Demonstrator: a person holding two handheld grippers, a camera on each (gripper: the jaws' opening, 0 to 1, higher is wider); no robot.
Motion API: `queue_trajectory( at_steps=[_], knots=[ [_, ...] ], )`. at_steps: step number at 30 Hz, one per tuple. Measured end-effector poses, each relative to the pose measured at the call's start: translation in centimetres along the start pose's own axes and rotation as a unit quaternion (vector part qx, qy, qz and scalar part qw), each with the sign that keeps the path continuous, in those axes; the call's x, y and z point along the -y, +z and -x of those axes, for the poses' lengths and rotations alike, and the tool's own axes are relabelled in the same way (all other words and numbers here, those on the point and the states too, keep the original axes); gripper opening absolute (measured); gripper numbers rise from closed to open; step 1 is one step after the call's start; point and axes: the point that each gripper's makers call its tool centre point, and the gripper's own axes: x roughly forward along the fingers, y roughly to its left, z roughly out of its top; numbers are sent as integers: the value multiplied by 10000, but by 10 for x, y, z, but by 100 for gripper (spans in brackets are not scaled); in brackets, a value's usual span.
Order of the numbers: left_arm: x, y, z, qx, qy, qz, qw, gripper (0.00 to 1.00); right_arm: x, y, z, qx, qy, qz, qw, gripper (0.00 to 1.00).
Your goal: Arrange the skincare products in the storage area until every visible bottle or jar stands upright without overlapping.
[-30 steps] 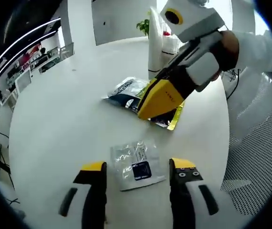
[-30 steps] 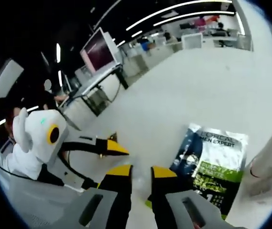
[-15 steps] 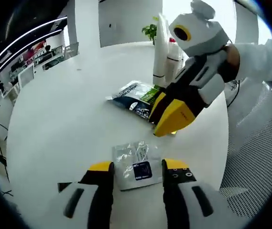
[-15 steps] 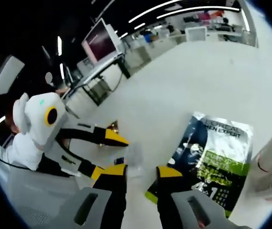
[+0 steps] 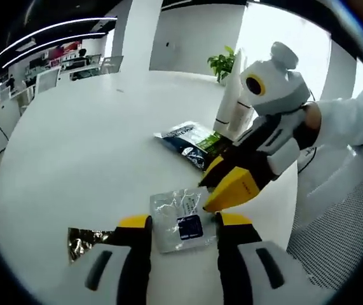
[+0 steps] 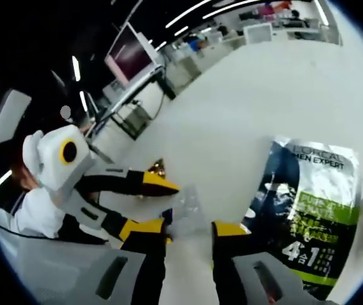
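Left gripper view, near to far. Left gripper (image 5: 180,222): its 2 yellow-tipped jaws stand apart, straddling a clear sachet (image 5: 182,219) that lies flat on the white table (image 5: 73,159). The sachet carries a dark square label; its long axis runs roughly along the jaws, away from the near table edge. Whether the jaw tips touch it, I cannot tell. A crumpled gold foil piece (image 5: 84,237) lies on the table beside the left jaw, toward the near edge.

Right gripper (image 5: 229,190) comes in from the right, its yellow tip angled down at the sachet's far right corner, just beside or touching it. A hand (image 5: 313,121) and white sleeve hold it.

Farther on, a dark L'Oreal pouch (image 5: 191,141) with a green panel lies flat, long axis running slantwise toward the table's far right edge. Behind it, 2 white tubes (image 5: 235,108) stand upright near that edge. A potted plant (image 5: 222,63) stands beyond the table.

Right gripper view. The right gripper's (image 6: 187,229) jaws are apart, the sachet's (image 6: 184,206) edge just ahead between the tips. The left gripper (image 6: 149,184) is at left. The L'Oreal pouch (image 6: 311,210) lies flat at right, with its printed top pointing away.
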Motion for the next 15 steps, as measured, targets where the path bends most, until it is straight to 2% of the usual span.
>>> queue_trajectory(
  at_steps=[4, 10, 12, 15],
  knots=[
    [1, -1, 0, 100, -63, 80, 9999, 37, 1, -1, -5, -17, -29, -130, 9999, 11],
    [1, -1, 0, 132, -66, 42, 9999, 37, 2, 5, -6, 170, 7, -629, 9979, 1],
    [0, 0, -1, 159, -67, 51, 9998, 37, 0, 7, -4, 227, 80, -801, 9965, 0],
    [-1, 1, -2, 178, -80, 70, 9998, 37, -5, 7, -2, 215, 188, -806, 9963, 0]
  ],
)
